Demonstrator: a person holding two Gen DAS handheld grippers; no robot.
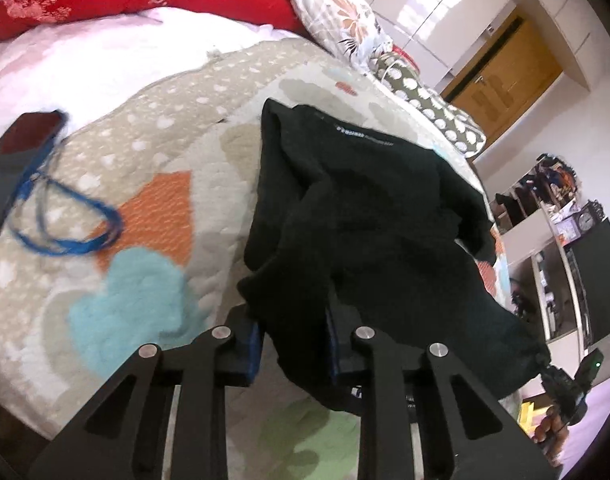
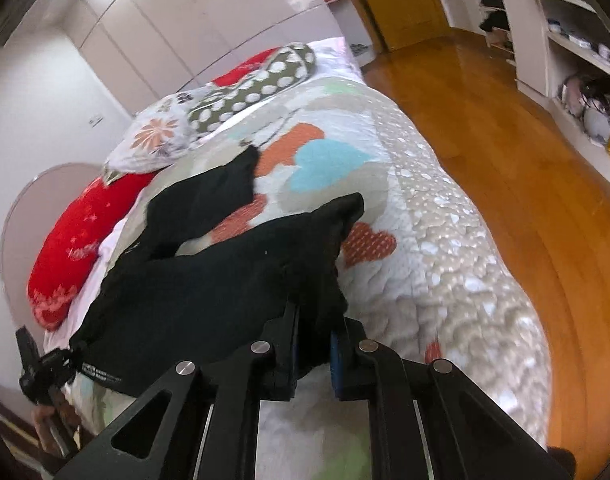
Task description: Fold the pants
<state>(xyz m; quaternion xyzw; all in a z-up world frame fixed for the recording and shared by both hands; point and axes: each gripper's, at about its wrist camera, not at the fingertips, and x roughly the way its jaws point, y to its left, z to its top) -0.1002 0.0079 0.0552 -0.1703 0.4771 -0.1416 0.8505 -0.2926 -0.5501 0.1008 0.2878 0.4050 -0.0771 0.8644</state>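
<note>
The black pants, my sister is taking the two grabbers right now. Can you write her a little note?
Left gripper: shut on the black pants at one end of the waist.
Right gripper: shut on the other end.
The waist is lifted over the near edge of the heart-print quilt; both legs lie spread apart on it.
Done: waist gripped.
Left: bring the legs together, then fold. A phone lies nearby.
</note>
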